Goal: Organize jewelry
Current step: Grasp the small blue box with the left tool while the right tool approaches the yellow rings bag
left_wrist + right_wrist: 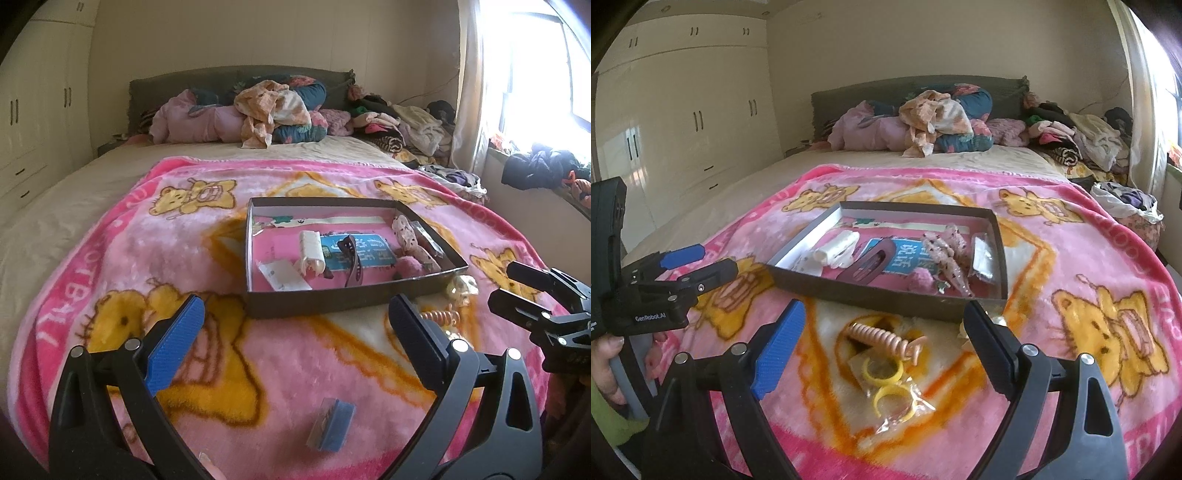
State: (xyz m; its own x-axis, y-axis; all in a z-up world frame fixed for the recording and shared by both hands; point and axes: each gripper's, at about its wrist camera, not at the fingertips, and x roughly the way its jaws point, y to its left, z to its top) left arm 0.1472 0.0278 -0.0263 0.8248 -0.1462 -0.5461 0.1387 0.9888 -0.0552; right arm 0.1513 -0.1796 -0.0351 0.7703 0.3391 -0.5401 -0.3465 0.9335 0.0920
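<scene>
Pink blanket (1071, 236), loose jewelry by the tray's (886, 299) near edge: pickup stage.
I hold both grippers wide and empty; the right gripper (886, 347) frames the coiled hair tie (882, 338) and bagged yellow rings (886, 384), and must next descend; the left gripper (295, 332) waits.

Pink cartoon-bear blanket (110, 258) spread over a bed (55, 192). Heaped clothes and bedding (258, 107) against a grey headboard (177, 79). Cream wardrobe (687, 122) along the left wall. Bright window (543, 62) with curtain (469, 92) at right.
</scene>
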